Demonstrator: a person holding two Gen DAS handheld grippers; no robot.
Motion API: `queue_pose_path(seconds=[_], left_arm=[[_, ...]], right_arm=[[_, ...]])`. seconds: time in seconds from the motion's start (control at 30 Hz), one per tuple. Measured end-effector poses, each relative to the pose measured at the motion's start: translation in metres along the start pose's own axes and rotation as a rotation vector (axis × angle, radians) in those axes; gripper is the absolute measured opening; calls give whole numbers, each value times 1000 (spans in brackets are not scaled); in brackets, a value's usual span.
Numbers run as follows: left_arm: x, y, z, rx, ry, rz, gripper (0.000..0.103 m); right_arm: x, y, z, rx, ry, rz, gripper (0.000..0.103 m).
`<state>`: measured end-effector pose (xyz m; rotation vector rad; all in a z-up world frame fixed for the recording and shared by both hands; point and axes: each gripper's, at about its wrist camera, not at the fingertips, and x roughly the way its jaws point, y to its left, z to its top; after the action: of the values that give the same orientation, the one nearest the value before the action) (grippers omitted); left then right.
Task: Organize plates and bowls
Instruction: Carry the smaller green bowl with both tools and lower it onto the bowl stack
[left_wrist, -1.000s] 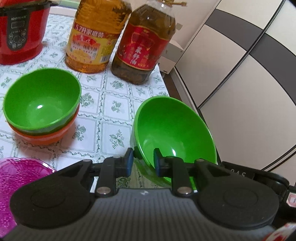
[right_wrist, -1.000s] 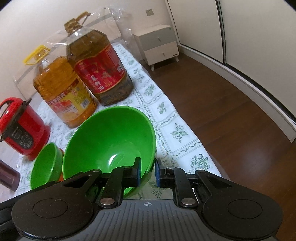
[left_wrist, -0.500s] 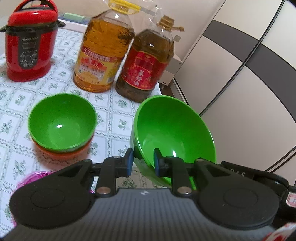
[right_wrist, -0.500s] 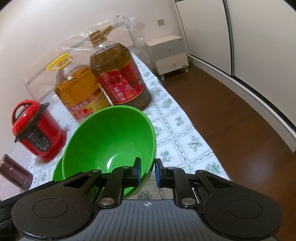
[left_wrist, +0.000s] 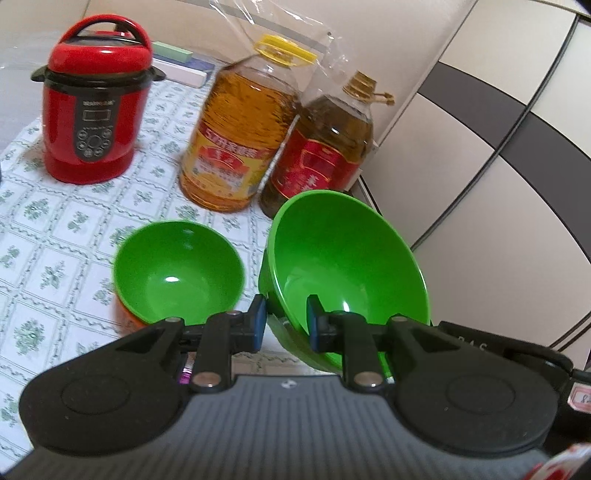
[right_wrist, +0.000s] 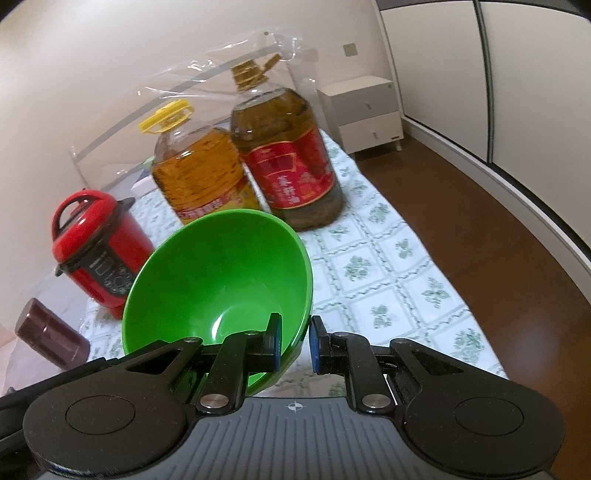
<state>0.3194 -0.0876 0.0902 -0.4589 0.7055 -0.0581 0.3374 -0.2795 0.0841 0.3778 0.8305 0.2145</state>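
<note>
A large green bowl (left_wrist: 347, 266) is held up above the table by both grippers. My left gripper (left_wrist: 283, 323) is shut on its near left rim. My right gripper (right_wrist: 294, 344) is shut on the right rim of the same large green bowl (right_wrist: 218, 284). A smaller green bowl (left_wrist: 177, 269) sits nested in an orange bowl (left_wrist: 127, 317) on the patterned tablecloth (left_wrist: 55, 236), left of the held bowl and below it.
A red electric cooker (left_wrist: 92, 118) stands at the back left. Two large oil bottles, yellow-labelled (left_wrist: 236, 140) and red-labelled (left_wrist: 325, 155), stand behind the bowls. A dark brown jar (right_wrist: 48, 336) is at the left. The table's right edge (right_wrist: 461, 291) drops to a wood floor.
Both grippers have lifted the large green bowl higher and pulled back. The cooker and bottle tops have come into view. The purple plate is now almost hidden behind the left gripper.
</note>
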Motion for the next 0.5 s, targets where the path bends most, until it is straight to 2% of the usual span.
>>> queue_pose_path(seconds=[0.5], left_arm=[[-2,65,31,-28,-30,85,20]], right_arm=[[49,69,-4,-70,46,58,15]])
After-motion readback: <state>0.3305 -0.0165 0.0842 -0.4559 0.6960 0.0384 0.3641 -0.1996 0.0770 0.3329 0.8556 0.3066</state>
